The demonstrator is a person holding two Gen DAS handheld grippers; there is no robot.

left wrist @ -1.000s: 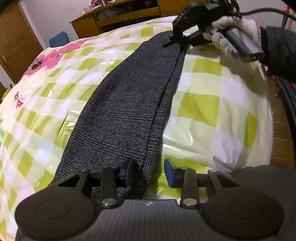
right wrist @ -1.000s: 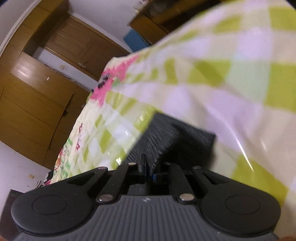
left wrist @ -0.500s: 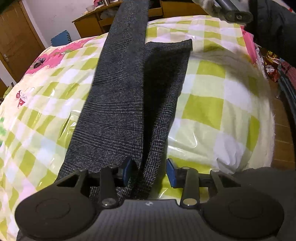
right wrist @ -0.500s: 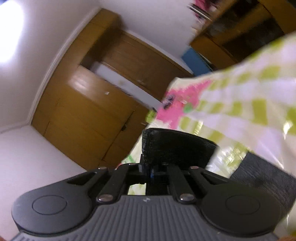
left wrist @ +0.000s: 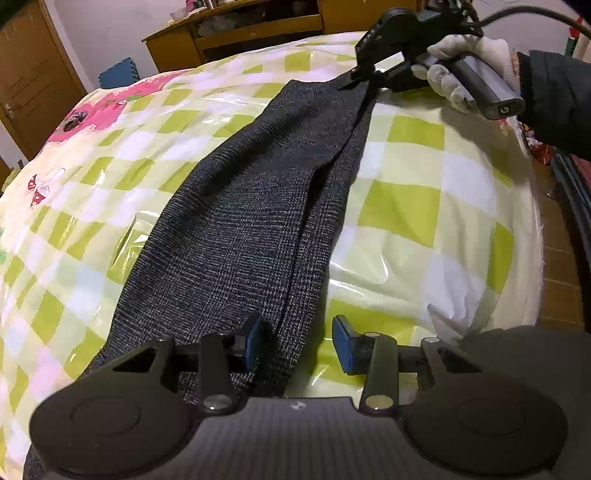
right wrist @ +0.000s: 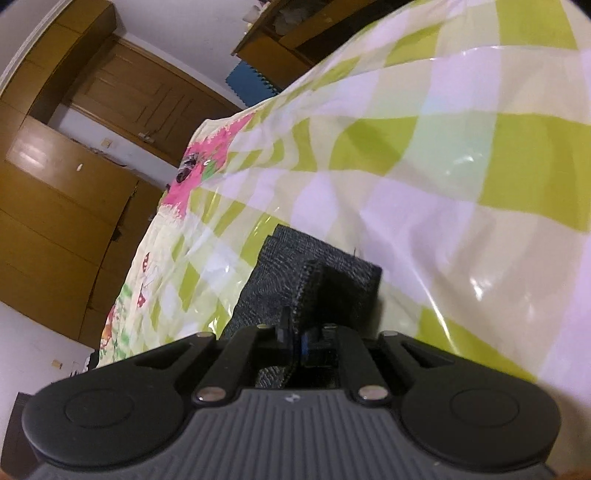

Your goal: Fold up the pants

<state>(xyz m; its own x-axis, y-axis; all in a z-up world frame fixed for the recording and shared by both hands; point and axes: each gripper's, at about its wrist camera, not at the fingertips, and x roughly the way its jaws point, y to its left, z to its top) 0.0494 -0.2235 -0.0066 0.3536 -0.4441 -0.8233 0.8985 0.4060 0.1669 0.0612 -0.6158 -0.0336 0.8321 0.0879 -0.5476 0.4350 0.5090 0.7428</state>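
Note:
Dark grey pants (left wrist: 258,221) lie lengthwise on the bed, one leg on top of the other. At the near end my left gripper (left wrist: 295,338) is open. The pants' right edge runs between its blue pads (left wrist: 255,339), and the right pad stands clear of the cloth. At the far end a white-gloved hand (left wrist: 465,62) holds my right gripper (left wrist: 360,79) low over the bed. In the right wrist view that gripper (right wrist: 295,332) pinches the stitched hem of the pants (right wrist: 273,273). Its jaws are opening slightly with the hem still between them.
The bed has a glossy green, white and pink checked cover (left wrist: 424,206). Its right edge drops to a tiled floor (left wrist: 561,266). A wooden dresser (left wrist: 258,26), a blue foam mat (left wrist: 118,72) and wooden doors (left wrist: 26,85) stand beyond the bed.
Half a second ago the right gripper held the leg's hem high above the bed. Now it is back down at the far end and the leg lies flat. The left gripper stayed put.

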